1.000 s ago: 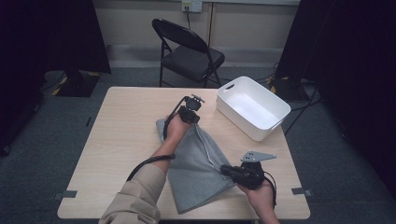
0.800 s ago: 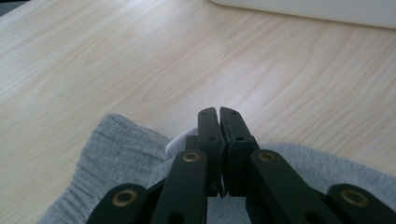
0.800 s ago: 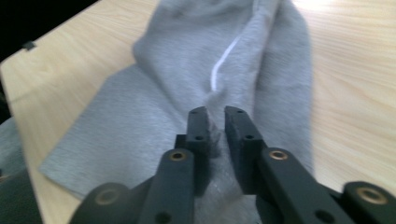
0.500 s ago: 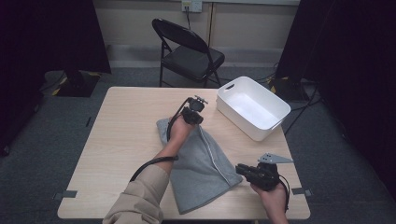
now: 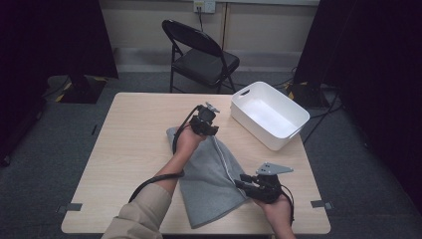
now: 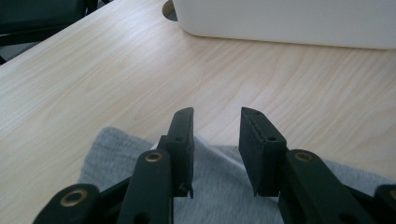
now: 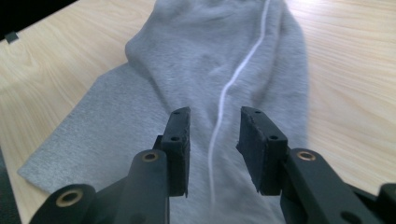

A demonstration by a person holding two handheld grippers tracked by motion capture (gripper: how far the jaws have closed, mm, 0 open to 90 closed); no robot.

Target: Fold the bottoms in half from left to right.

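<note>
Both hand-held grippers have just been opening. The left hand-held gripper (image 5: 213,112) and right hand-held gripper (image 5: 240,180) now stand spread, pinching nothing. The folded grey fleece garment (image 5: 211,181) lies released on the pale wooden desk (image 5: 134,144), suggesting this fold is finished.

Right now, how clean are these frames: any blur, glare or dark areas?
High view: table evenly lit, surroundings dark. Left gripper view: white bin bright, slightly washed out. Right gripper view: grey garment soft, its far end blurred, glare on the wood at top right.
</note>
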